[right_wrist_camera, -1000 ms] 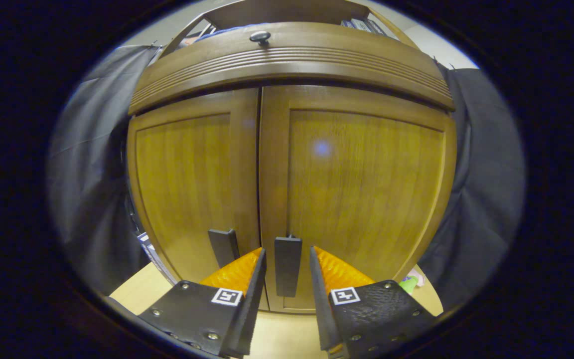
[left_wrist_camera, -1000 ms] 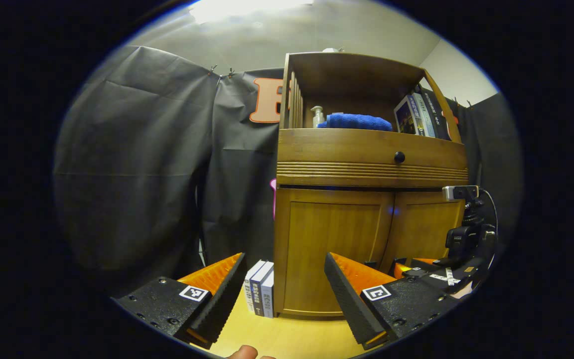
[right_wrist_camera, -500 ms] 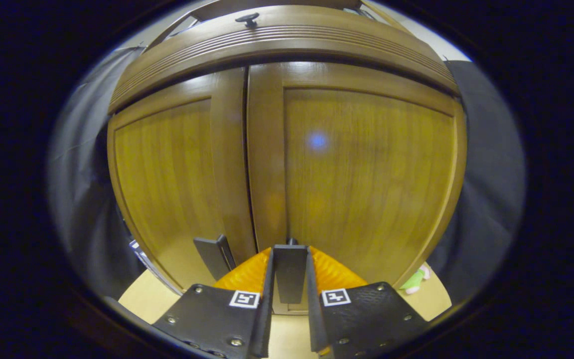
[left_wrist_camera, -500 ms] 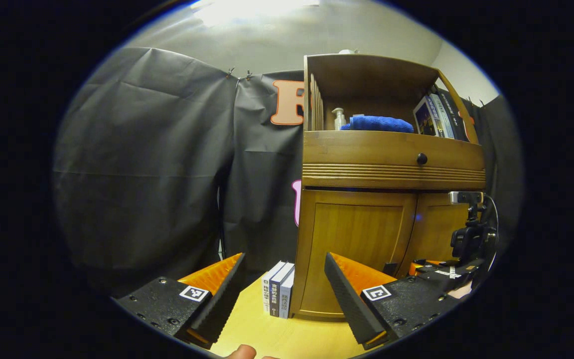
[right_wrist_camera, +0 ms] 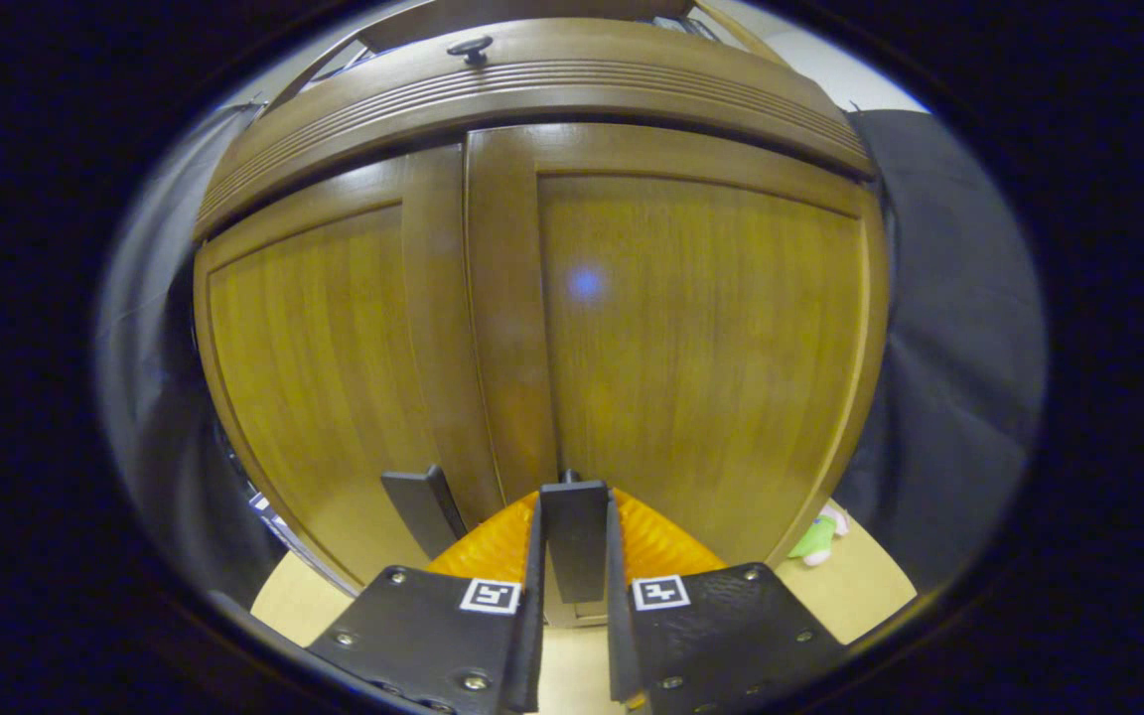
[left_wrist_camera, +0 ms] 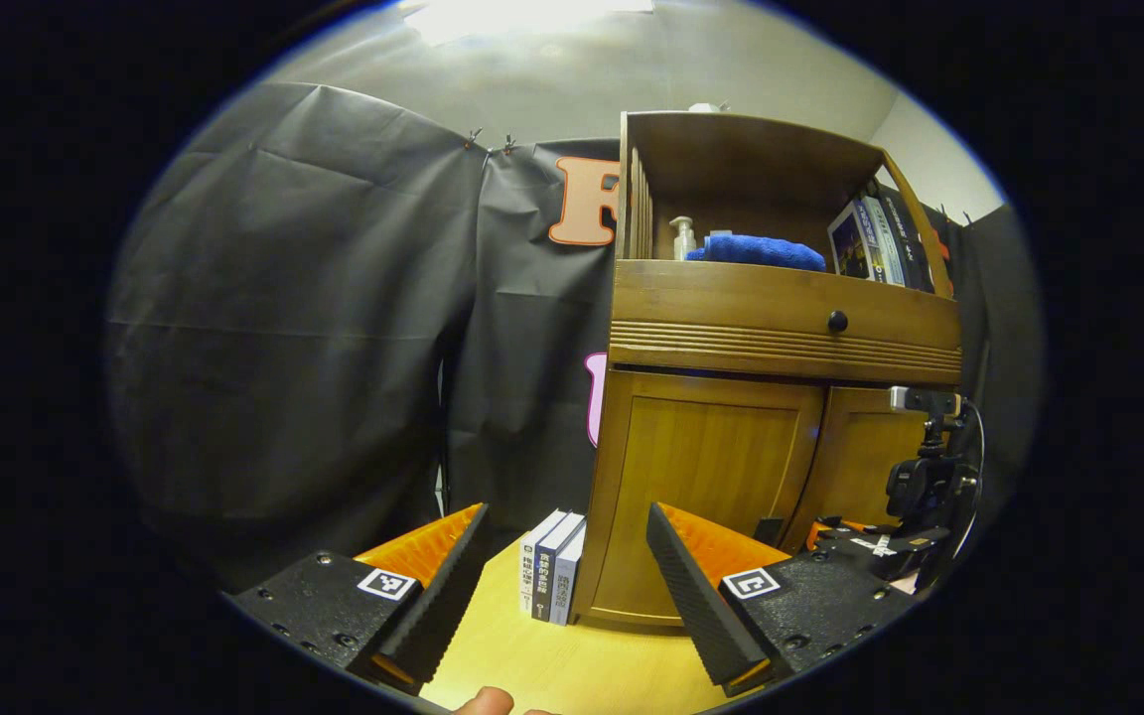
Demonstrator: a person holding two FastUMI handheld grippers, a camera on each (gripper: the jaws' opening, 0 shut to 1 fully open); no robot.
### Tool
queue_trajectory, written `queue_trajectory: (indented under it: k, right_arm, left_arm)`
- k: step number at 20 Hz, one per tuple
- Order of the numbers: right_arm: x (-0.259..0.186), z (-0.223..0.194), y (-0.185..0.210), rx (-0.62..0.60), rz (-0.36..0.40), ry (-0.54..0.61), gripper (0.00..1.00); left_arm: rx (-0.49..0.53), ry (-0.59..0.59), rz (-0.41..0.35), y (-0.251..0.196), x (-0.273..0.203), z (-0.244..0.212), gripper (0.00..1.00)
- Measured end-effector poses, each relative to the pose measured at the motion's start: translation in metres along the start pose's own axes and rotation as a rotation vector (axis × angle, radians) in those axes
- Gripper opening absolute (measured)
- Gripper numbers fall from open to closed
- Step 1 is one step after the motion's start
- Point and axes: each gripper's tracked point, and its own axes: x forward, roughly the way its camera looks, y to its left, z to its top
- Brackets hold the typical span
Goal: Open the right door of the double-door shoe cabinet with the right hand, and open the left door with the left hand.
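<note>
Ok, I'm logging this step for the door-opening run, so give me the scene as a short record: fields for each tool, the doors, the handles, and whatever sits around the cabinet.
right tool: shut on the right door handle
left tool: open, holding nothing, short of the cabinet
right door: appears closed
left door: closed
left door handle: untouched
drawer knob: above the doors
open shelf: pump bottle, blue towel, leaning books
floor: three upright books beside the cabinet's left side

I see the cabinet [left_wrist_camera: 711, 497] standing on the pale floor [left_wrist_camera: 572, 665], books [left_wrist_camera: 552, 581] upright just beside it.
</note>
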Motion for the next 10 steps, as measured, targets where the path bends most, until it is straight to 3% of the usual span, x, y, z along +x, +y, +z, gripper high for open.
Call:
queue_trajectory:
  k: [5,10]
  right_arm:
    - [-0.029,-0.005,-0.012,0.009,0.001,-0.001,0.27]
    - [-0.055,-0.010,-0.025,0.015,-0.020,-0.007,0.26]
  left_arm:
    - [0.004,0.020,-0.043,-0.011,-0.003,-0.008,0.94]
    - [-0.028,0.056,-0.161,-0.046,-0.007,-0.017,0.94]
